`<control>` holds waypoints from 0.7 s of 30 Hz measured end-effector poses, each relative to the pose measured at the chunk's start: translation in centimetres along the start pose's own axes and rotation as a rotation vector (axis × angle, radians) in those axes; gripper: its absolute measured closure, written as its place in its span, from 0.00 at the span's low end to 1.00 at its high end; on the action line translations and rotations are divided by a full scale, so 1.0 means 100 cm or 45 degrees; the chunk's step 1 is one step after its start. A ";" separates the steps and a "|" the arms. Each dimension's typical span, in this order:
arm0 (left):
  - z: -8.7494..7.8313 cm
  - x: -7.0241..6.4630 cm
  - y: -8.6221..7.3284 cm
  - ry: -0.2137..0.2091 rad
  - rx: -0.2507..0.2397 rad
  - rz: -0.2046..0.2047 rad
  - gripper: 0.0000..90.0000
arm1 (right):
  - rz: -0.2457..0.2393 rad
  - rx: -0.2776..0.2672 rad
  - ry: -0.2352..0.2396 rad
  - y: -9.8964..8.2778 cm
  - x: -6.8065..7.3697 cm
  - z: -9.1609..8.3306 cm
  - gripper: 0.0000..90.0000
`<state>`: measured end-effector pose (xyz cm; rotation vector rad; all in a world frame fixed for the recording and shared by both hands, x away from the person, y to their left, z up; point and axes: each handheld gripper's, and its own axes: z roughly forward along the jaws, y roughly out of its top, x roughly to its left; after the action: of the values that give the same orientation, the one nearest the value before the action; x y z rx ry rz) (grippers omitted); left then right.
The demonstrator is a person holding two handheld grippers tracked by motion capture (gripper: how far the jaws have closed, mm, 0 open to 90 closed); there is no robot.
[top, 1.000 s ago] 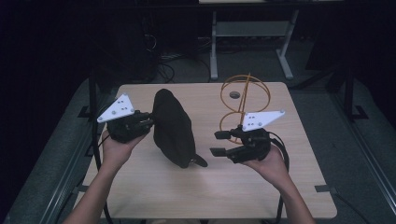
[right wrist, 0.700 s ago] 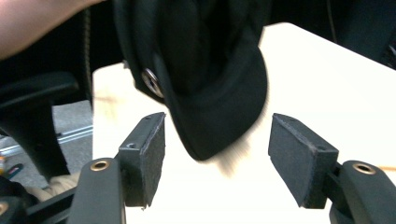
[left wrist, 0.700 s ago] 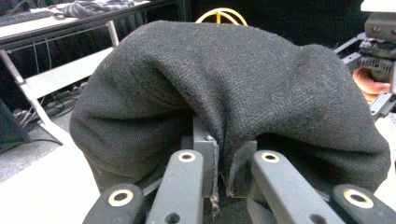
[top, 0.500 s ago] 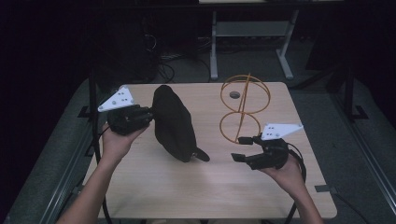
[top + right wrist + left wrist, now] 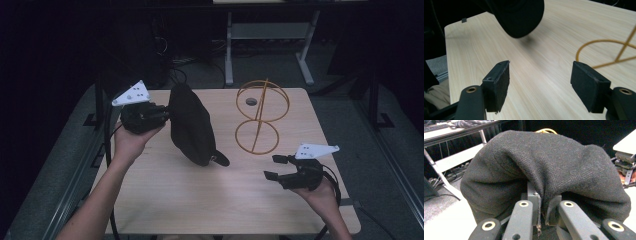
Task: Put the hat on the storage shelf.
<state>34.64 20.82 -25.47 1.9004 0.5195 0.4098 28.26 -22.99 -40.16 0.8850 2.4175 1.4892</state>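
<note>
- Since the earlier frame the right tool (image 5: pixel 276 167) has dropped back from the wire stand (image 5: pixel 260 117) toward five o'clock, low over the desk (image 5: pixel 165 195); its jaws have just been opening, with nothing between them.
- The left tool (image 5: pixel 162 114) stays clamped on the black cap (image 5: pixel 192 125), hanging off the desk at ten o'clock.
- The cap likely goes onto the stand next.

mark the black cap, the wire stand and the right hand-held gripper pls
black cap (image 5: pixel 190 125): high view, middle of the crown.
wire stand (image 5: pixel 257 137): high view, lower ring's inner edge by the upright.
right hand-held gripper (image 5: pixel 540 86): right gripper view, midway between its open pads.
</note>
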 end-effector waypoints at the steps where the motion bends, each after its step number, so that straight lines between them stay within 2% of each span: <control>1: 0.001 0.001 0.001 0.000 0.001 0.000 0.95 | 0.008 0.004 -0.007 -0.002 -0.001 -0.001 0.34; 10: 0.008 0.009 0.011 -0.017 -0.016 -0.032 0.95 | 0.030 0.051 -0.049 -0.015 -0.009 -0.002 0.33; 21: 0.025 0.020 0.024 -0.052 -0.014 -0.064 0.95 | 0.029 0.058 -0.094 -0.020 -0.019 -0.008 0.31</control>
<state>38.01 19.12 -24.07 1.8773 0.5356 0.3395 28.64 -25.32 -41.81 0.9629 2.4049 1.3884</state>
